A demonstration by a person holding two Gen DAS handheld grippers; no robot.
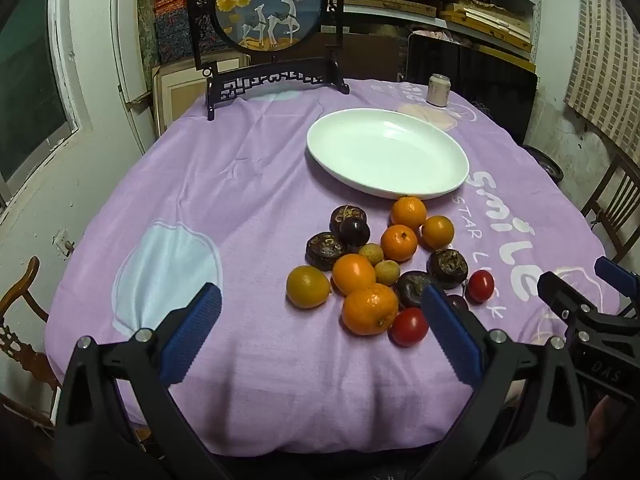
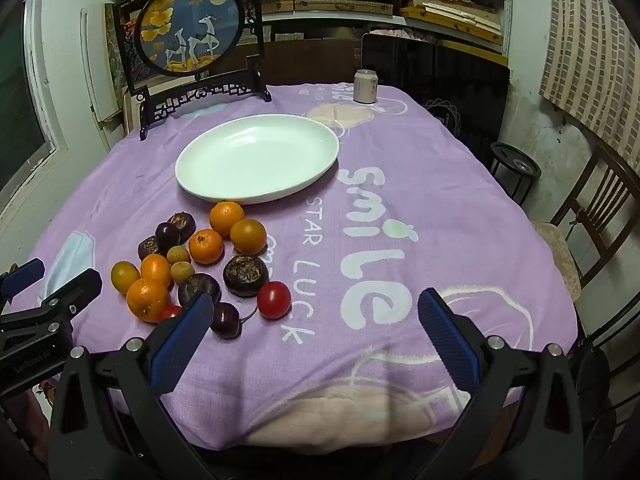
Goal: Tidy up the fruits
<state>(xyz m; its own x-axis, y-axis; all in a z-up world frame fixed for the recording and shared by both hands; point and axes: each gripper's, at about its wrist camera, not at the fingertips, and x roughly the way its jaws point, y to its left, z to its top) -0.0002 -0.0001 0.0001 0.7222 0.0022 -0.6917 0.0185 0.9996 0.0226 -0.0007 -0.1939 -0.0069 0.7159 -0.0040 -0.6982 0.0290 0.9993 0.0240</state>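
The left gripper (image 1: 320, 330) sits nearest, its blue pads spread wide with nothing between them, low over the purple tablecloth (image 1: 240, 184). The right gripper (image 2: 316, 340) is likewise spread wide and holds nothing. The fruits (image 1: 376, 264) lie in a loose cluster on the cloth just ahead: oranges, dark brown ones, small tan ones, and red tomatoes (image 1: 409, 326) closest in. The white plate (image 1: 387, 152) lies just behind the cluster, an orange (image 1: 408, 212) touching its near rim
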